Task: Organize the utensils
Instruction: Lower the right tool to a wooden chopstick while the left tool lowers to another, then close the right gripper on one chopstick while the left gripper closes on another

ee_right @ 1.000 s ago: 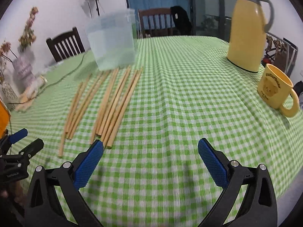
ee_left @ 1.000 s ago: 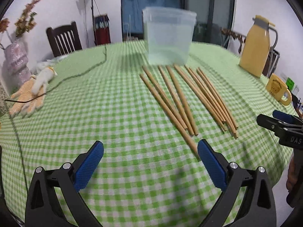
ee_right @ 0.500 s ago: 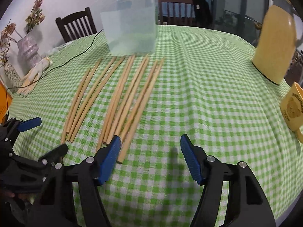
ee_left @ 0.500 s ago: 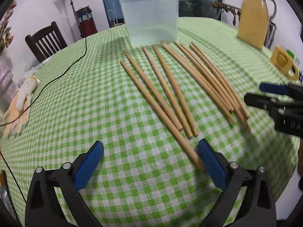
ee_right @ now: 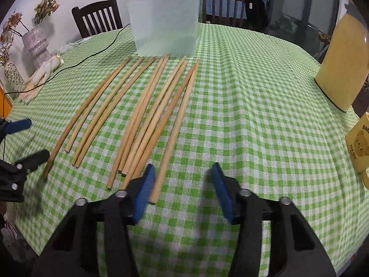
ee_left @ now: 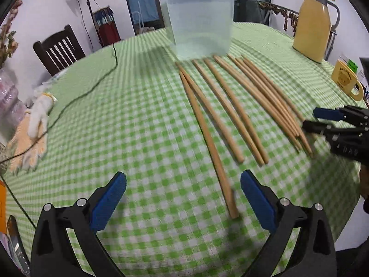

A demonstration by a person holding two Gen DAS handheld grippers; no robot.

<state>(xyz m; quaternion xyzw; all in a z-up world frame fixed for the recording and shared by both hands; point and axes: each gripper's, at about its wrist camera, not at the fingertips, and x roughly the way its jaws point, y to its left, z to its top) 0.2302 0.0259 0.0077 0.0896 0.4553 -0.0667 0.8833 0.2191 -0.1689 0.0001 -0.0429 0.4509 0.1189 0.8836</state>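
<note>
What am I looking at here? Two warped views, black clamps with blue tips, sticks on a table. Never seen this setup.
There is no robot: a person holds a two-finger gripper in each hand, and each one has a fisheye camera looking forward along its fingers, hence the warped edges. One picture is from the left gripper, the other from the right gripper; each also sees the other at the edge of its frame.

On the green checked tablecloth lie wooden chopsticks in a loose row, running toward a clear plastic container. Also there: a yellow thermos jug, a yellow bear mug, work gloves and a black cable.

Nothing is held yet. The left fingers stand wide open, one chopstick's near end between them. The right fingers are closing, the rightmost chopstick's near end just inside the left pad, not yet pinched.
</note>
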